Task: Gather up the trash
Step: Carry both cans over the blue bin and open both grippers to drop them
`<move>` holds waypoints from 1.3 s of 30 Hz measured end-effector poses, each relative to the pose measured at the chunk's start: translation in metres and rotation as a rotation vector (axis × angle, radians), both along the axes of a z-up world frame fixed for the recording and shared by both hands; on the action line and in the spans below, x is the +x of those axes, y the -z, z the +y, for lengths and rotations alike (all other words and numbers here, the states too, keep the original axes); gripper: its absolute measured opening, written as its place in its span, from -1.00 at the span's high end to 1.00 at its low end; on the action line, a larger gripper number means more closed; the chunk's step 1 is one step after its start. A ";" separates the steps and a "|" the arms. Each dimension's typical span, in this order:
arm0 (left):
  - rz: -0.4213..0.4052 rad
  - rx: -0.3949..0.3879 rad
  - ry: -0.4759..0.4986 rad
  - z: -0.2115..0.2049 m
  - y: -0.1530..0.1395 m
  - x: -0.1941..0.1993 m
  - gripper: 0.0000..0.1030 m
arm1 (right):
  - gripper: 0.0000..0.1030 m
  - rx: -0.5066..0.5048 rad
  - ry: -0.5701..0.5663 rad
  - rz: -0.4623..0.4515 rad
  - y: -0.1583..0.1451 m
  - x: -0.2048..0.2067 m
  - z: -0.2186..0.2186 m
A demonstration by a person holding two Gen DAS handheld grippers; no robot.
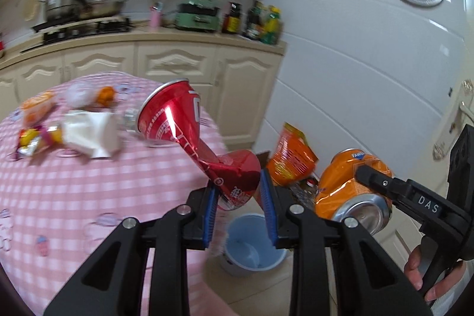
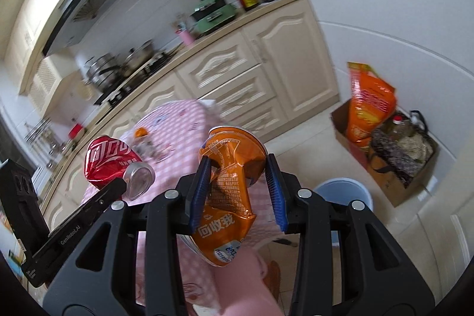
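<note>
My left gripper (image 1: 238, 205) is shut on a crushed red cola can (image 1: 189, 138) and holds it in the air past the table's edge, above a light blue bin (image 1: 251, 245) on the floor. My right gripper (image 2: 238, 191) is shut on a crushed orange Fanta can (image 2: 228, 191), also in the air. The orange can also shows in the left wrist view (image 1: 352, 185), to the right of the red can. The red can shows in the right wrist view (image 2: 114, 160), to the left. The bin shows in the right wrist view (image 2: 343, 191), low right.
A round table with a pink checked cloth (image 1: 74, 185) holds crumpled white paper (image 1: 91, 132), snack wrappers (image 1: 35, 138), an orange peel (image 1: 105, 96) and other scraps. A cardboard box with an orange bag (image 2: 370, 111) stands by the white wall. Kitchen cabinets (image 1: 177, 64) run behind.
</note>
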State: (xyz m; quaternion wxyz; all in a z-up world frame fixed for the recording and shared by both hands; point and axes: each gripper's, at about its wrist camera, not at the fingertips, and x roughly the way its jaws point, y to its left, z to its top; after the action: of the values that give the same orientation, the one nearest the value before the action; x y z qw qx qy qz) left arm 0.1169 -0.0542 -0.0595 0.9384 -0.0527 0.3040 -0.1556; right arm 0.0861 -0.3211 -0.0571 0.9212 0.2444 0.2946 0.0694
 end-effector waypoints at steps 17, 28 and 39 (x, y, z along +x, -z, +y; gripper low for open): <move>0.235 0.051 0.238 -0.131 0.074 0.070 0.48 | 0.27 -0.003 0.208 0.150 0.053 0.010 -0.093; 0.408 0.097 0.272 -0.149 0.125 0.131 -0.11 | 0.27 -0.012 0.233 0.242 0.080 0.044 -0.105; 0.430 0.110 0.162 -0.115 0.133 0.147 -0.11 | 0.24 -0.006 0.180 0.325 0.106 0.098 -0.092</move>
State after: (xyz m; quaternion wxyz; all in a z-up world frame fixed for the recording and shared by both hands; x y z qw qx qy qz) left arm 0.2642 -0.1691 -0.1927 0.8381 -0.0088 0.5080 -0.1986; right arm 0.1841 -0.4126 -0.1626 0.8648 0.2749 0.4166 -0.0546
